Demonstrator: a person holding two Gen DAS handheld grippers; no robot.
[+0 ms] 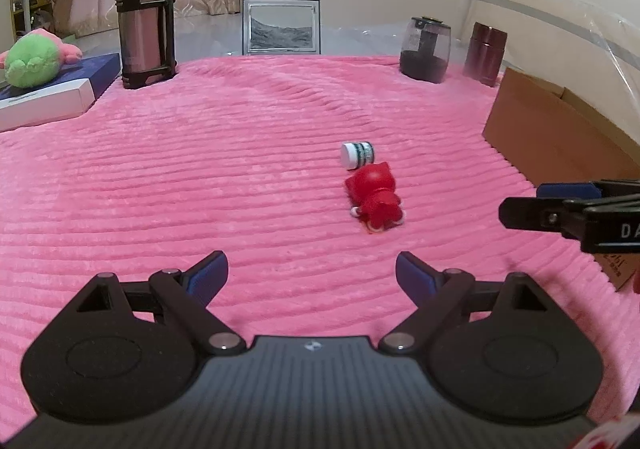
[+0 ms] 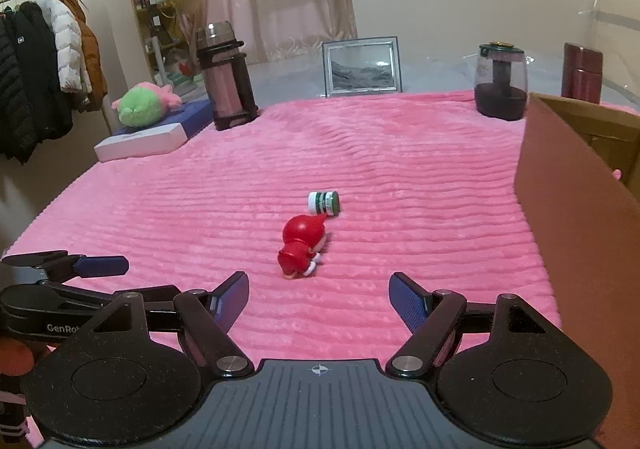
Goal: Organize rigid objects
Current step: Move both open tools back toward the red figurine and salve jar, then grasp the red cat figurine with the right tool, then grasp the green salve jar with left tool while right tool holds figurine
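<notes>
The left gripper (image 1: 312,273) stands with jaws spread wide, holding nothing, above the ribbed pink plush blanket (image 1: 200,177). The right gripper (image 2: 319,297) is likewise wide and empty. At twelve o'clock from the right gripper, near it, lies a small red plastic figurine (image 2: 301,245) on its side; at its one o'clock, touching its head, lies a small white-capped green-banded bottle (image 2: 324,202). At three o'clock stands a brown cardboard box (image 2: 580,217).

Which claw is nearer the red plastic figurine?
Right, narrowly. The right claw faces the red plastic figurine just ahead; the left claw sits farther back, figurine ahead-right.
</notes>
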